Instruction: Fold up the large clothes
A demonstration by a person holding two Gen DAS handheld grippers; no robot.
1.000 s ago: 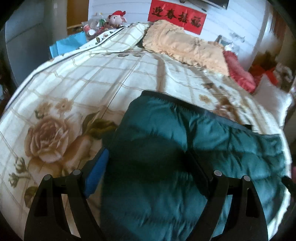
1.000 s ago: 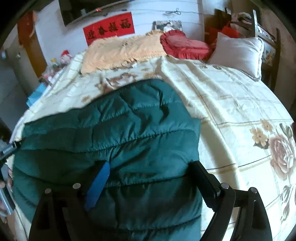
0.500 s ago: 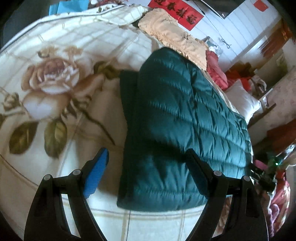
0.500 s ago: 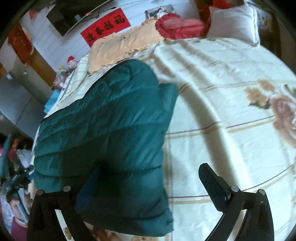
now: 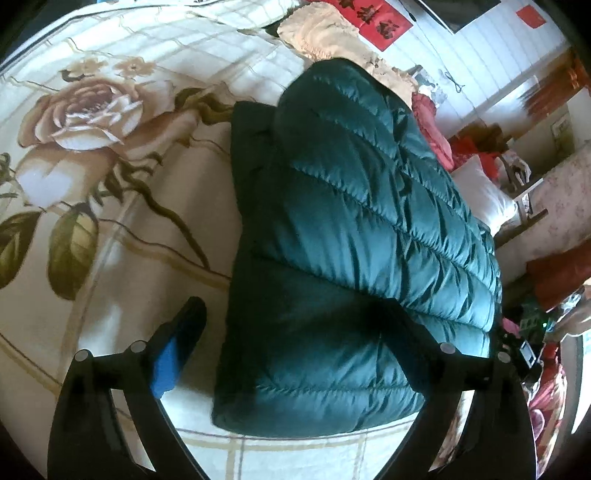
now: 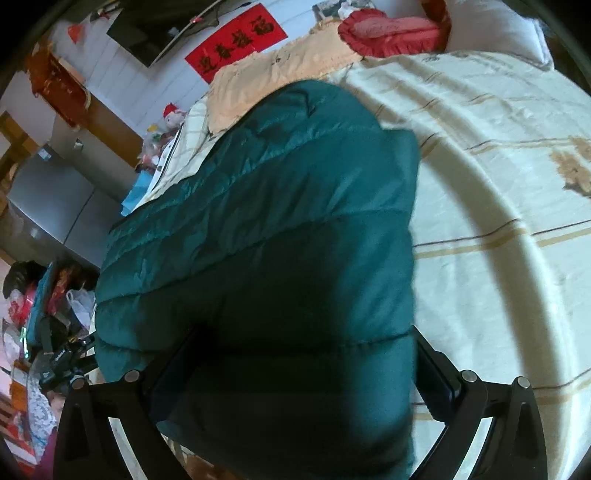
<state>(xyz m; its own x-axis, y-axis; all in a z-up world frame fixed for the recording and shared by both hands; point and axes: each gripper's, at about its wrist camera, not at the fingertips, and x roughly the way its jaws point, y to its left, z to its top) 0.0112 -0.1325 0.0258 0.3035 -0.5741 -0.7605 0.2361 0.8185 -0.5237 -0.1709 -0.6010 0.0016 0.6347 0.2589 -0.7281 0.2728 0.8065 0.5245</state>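
A dark green quilted down jacket [image 5: 354, 229] lies folded on the cream floral bedspread [image 5: 110, 192], near the bed's front edge. My left gripper [image 5: 299, 325] is open, its jaws straddling the jacket's near end, blue-padded left finger [image 5: 177, 343] on the bedspread beside it. In the right wrist view the same jacket [image 6: 280, 229] fills the middle. My right gripper [image 6: 295, 354] is open, one finger on either side of the jacket's near end, which bulges up between them.
An orange pillow cover [image 6: 280, 70], a red cushion [image 6: 388, 29] and a white pillow [image 6: 498, 29] lie at the bed's head. Clutter, bags and a tripod [image 6: 59, 354] stand off the bed's edge. Open bedspread [image 6: 498, 221] extends to the right.
Both grippers have dropped lower and tilted, closing in on the jacket's ends. The jacket now looks narrower and thicker, folded over on itself. Both jaws stay open.
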